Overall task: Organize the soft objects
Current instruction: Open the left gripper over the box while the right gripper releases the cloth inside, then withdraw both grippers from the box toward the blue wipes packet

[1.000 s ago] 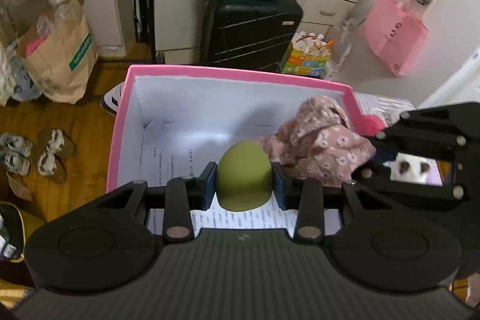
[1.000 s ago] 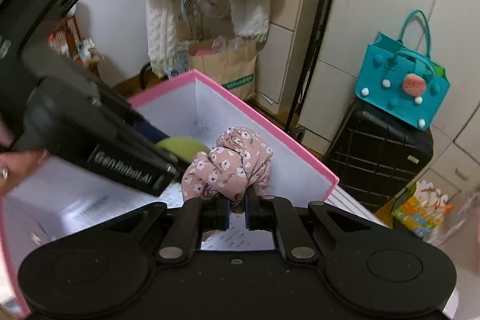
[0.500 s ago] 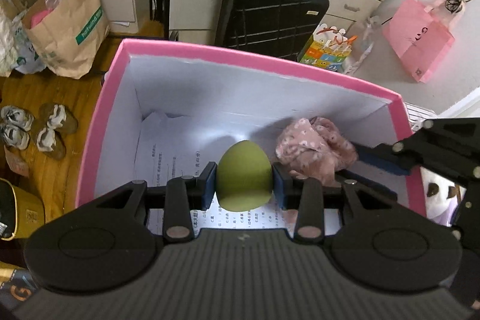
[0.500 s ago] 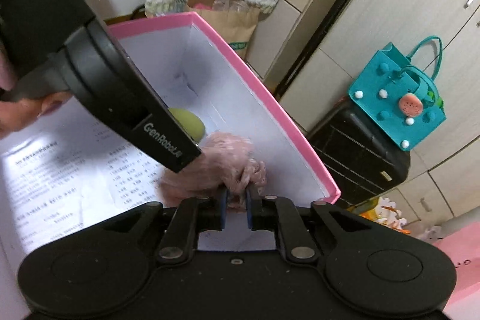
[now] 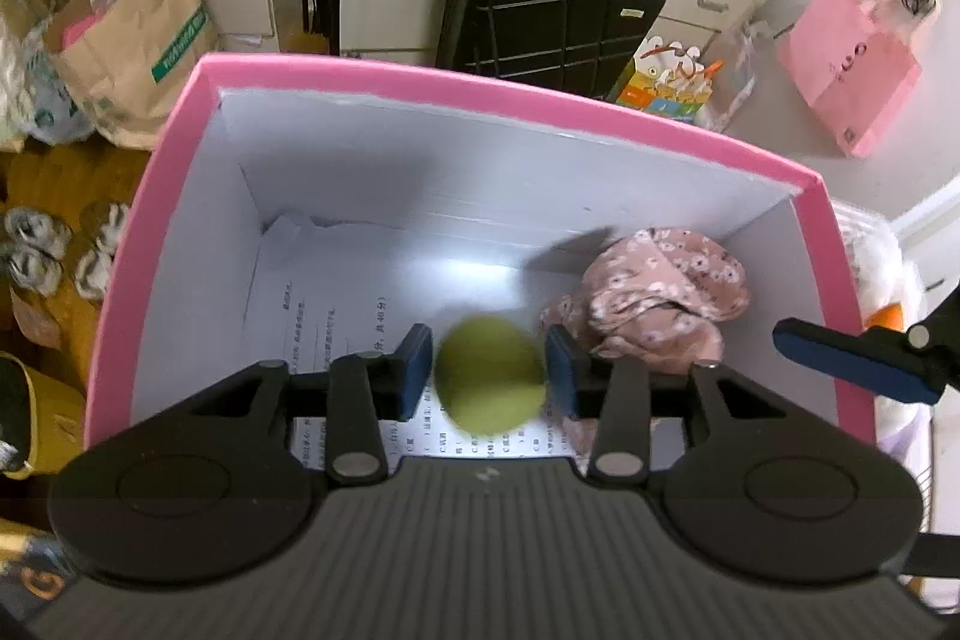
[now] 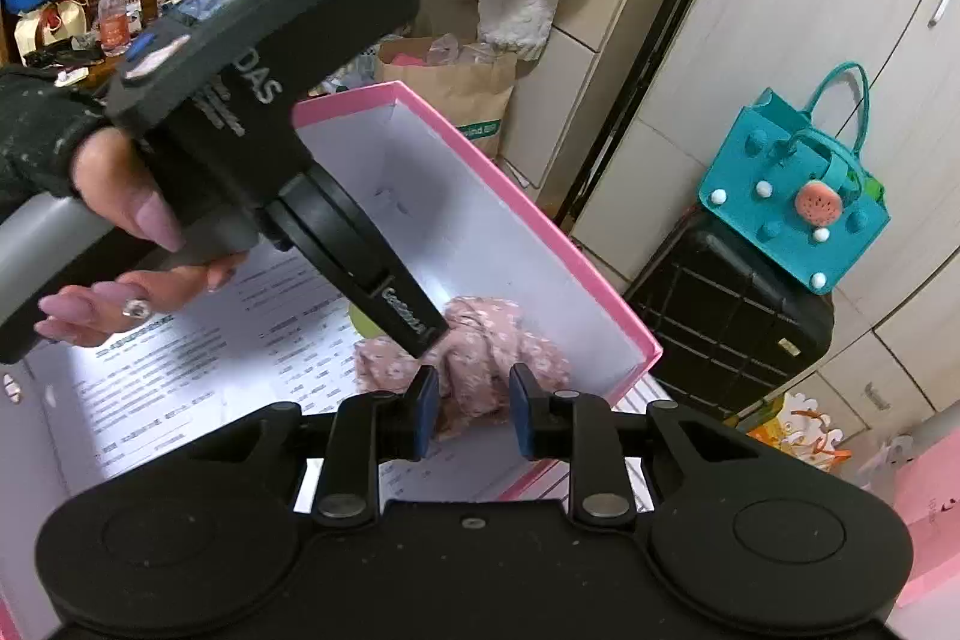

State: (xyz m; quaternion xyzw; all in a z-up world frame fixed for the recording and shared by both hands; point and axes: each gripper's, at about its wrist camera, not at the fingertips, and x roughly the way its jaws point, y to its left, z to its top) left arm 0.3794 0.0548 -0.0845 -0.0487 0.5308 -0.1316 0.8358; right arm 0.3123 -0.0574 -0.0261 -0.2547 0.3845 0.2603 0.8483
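We see the left gripper (image 5: 487, 370) inside the pink box (image 5: 150, 196), its jaws opening; the green ball (image 5: 489, 375) between them is blurred, with small gaps to both pads, so it looks released. Just right of the ball the floral cloth (image 5: 654, 304) lies in the box corner. The right gripper (image 6: 468, 409) is opening too, and its pads do not press the cloth. In the right wrist view the left gripper hides nearly all of the ball.
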